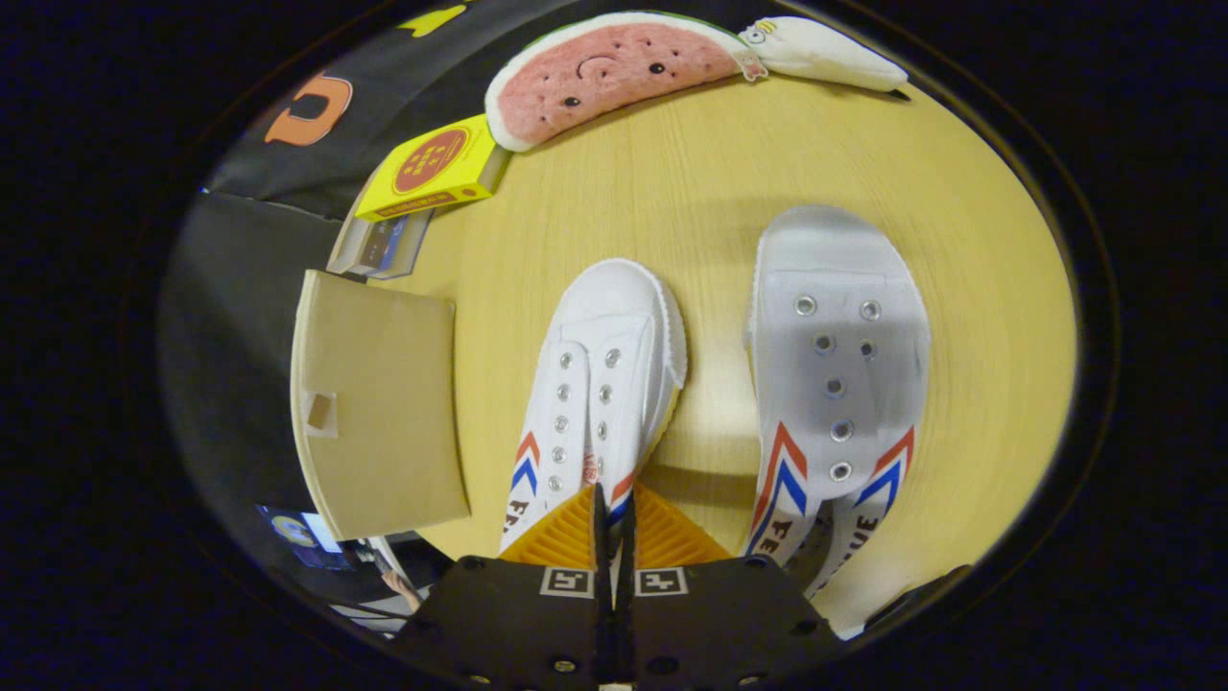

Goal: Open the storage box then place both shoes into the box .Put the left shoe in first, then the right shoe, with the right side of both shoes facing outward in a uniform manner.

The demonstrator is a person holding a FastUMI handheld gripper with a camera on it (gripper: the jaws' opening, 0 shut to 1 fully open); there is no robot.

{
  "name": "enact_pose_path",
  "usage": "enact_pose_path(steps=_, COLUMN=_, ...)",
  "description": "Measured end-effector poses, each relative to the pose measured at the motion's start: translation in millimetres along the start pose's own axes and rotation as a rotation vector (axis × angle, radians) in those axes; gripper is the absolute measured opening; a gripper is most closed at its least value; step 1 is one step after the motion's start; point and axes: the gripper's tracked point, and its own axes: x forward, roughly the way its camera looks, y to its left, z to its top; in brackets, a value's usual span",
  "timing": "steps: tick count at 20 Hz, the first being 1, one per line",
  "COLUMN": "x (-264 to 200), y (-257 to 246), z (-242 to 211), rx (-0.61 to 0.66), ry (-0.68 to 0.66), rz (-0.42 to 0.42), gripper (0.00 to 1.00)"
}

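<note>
- Gripper [614,523]: jaws nearly together, pinching the heel/collar edge of the left-hand white canvas shoe [604,384]; contact pt hidden behind the pads, so grip on fabric looks likely but can't confirm fully.
- That shoe: toe pointing away from the jaws, eyelets up, no laces; heel end covered by the gripper body.
- Second white shoe [837,365]: just beside the first, to its right, parallel, not touching; heel end cut off by the gripper body. Which is L/R foot: can't tell.
- Storage box [379,413]: tan flap/lid to the left of the shoes at the desk [691,192] edge; interior not visible, open or closed unclear.
- Beyond the shoes: yellow carton [436,168] atop a stack of books, watermelon plush [604,67], white plush [825,53], partly cut off.
</note>
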Motion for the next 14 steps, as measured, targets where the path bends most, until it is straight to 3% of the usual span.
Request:
enact_pose_path(steps=5, x=-48, y=36, z=0, rx=-0.065, ry=-0.086, rz=0.008, gripper=0.01)
enact_pose_path(steps=10, x=-91, y=112, z=11, rx=-0.091, ry=-0.15, rz=0.071, gripper=0.0)
enact_pose_path(steps=14, x=-99, y=172, z=12, rx=-0.168, ry=-0.18, rz=0.071, gripper=0.0)
